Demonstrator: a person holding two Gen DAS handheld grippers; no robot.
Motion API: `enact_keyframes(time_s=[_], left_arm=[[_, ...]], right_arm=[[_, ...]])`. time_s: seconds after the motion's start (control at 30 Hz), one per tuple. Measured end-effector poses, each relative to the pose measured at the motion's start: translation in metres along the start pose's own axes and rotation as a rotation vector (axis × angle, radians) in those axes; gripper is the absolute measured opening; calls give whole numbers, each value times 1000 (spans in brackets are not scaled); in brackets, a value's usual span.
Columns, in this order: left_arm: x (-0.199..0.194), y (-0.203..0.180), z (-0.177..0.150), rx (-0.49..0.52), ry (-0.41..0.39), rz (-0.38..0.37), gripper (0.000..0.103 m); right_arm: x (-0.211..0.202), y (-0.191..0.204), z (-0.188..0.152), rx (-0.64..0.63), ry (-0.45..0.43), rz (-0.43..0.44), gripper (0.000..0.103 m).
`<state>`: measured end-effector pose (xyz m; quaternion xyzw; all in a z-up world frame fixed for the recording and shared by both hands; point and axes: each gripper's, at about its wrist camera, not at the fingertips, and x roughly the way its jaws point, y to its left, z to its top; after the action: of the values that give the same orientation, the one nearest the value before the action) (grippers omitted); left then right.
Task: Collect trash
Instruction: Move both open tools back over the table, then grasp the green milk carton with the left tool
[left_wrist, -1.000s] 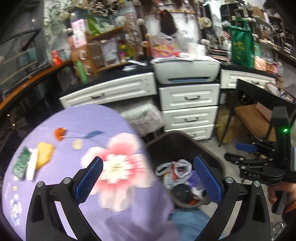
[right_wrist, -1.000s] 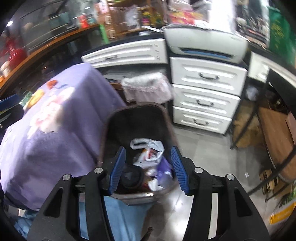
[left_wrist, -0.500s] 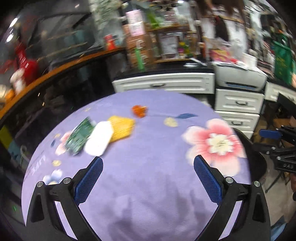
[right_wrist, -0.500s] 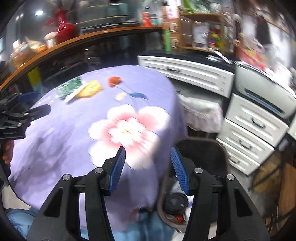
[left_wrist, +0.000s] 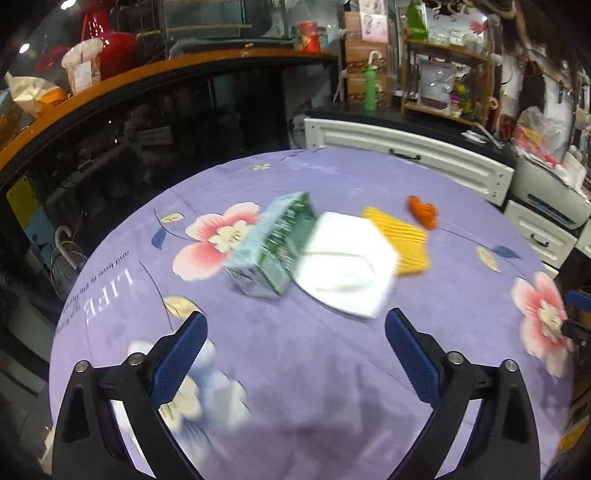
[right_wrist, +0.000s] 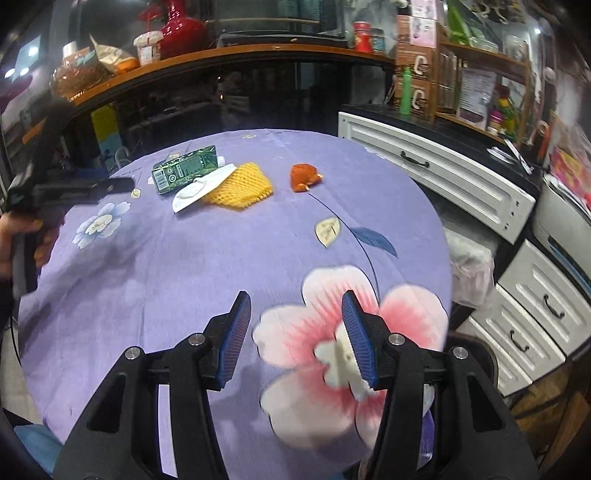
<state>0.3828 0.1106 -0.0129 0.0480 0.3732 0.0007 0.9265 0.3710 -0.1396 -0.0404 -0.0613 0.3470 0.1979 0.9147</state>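
A round table under a purple floral tablecloth, printed "LIFE", stands before white drawers and cluttered shelves. Mid-cloth lie a green carton, white face mask, yellow foam net and orange scrap. The left gripper and right gripper hover apart, empty.

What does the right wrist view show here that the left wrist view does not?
Only the right wrist view shows the person's hand holding the left gripper and the right gripper, open and empty. Only the left wrist view shows the left gripper's fingertips wide apart, nothing between. Both show the green carton, white mask, yellow foam net and orange scrap on the purple tablecloth.
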Motion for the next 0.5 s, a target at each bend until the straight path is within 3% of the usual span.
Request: enact_keyframes(time_s=[0.17,0.4,0.5], left_arm=[[43,27,28,-44,73,-84,87],[97,32,60,9,178,-144,83],[113,26,66,57,214,-146,72]], right_arm=[[23,2,16,-10,32,8,52],[56,0,40,-35,65,3,52],[71,-1,52,-37,74,11,52]])
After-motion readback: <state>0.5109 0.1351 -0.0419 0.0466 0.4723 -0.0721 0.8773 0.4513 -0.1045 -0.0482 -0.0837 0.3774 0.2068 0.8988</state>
